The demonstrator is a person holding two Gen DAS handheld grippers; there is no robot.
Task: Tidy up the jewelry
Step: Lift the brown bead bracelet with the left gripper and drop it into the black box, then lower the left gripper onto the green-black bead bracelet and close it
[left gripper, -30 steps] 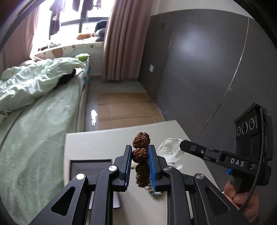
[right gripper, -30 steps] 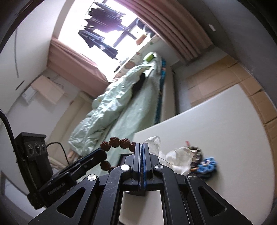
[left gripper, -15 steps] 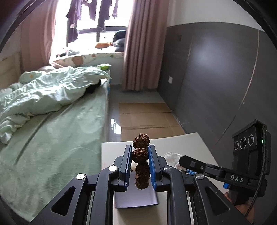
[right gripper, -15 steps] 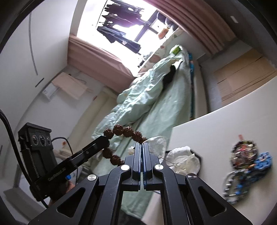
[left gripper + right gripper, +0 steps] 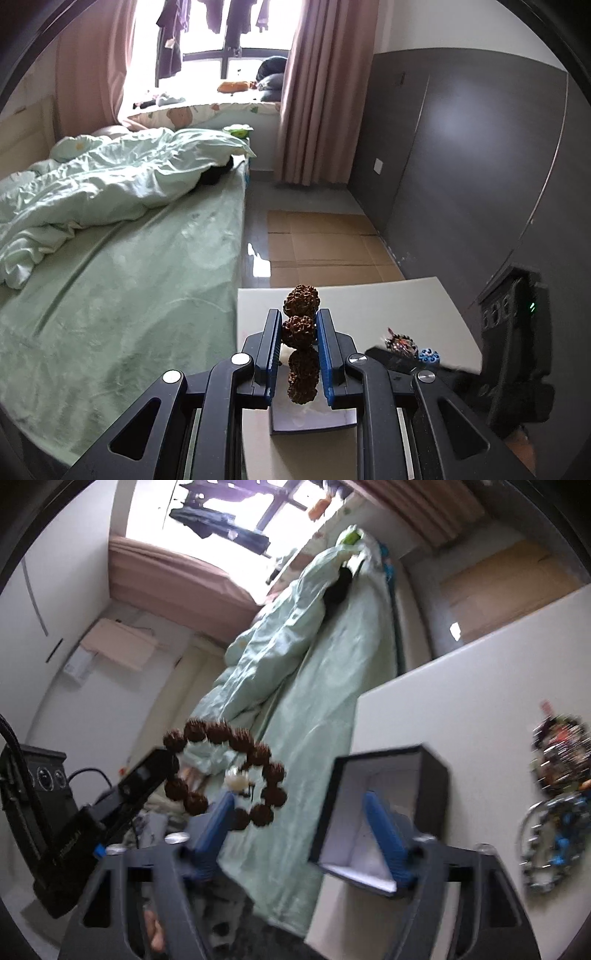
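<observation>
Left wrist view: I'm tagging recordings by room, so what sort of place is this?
Most likely a bedroom in a home: a bed with a rumpled pale green duvet, pink curtains at a window, and clothes hanging by the glass.

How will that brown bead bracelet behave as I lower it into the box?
The brown bead bracelet hangs as a loop from the left gripper, so it will probably sag and swing. Its rough beads likely resist slipping. Over the box, it should collapse into a heap.

Left gripper point(image 5: 298, 332) raised over table's point(image 5: 369, 299) left edge, fingers point(image 5: 269, 339) clamped on bead bracelet point(image 5: 300, 328), pointing forward. Right gripper point(image 5: 303, 834) tilted, motion-blurred, fingers point(image 5: 384, 834) spread wide, gripping nothing.
</observation>
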